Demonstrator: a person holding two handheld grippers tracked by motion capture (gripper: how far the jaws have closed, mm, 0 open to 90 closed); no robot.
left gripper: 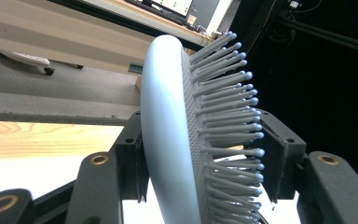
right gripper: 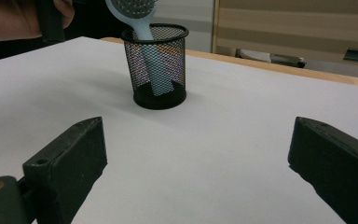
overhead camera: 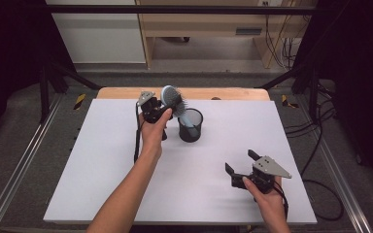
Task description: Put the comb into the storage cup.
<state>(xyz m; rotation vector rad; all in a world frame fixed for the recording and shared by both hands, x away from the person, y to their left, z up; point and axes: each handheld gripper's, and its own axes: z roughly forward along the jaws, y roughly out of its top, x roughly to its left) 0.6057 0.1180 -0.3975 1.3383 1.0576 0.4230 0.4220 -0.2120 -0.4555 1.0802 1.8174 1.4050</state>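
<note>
Nearest the high camera, at the bottom edge, two forearms reach onto the white table (overhead camera: 102, 184), the biggest thing in sight, with a strip of wooden board (overhead camera: 126, 93) showing along its far edge. Every place below is told from the black mesh cup (overhead camera: 190, 125), which stands upright on the white surface toward the far side.

Just left of the cup, the left gripper (overhead camera: 164, 108) is clamped on the head of a pale blue hairbrush (overhead camera: 172, 97): one jaw presses the smooth back, the other meets the bristle tips. Its head leans out above the cup's left rim, while the handle slants down inside the cup, seen through the mesh (right gripper: 161, 77).

Well apart from the cup, nearer the person and to its right, the right gripper (overhead camera: 240, 162) hovers with jaws spread wide, holding nothing.
</note>
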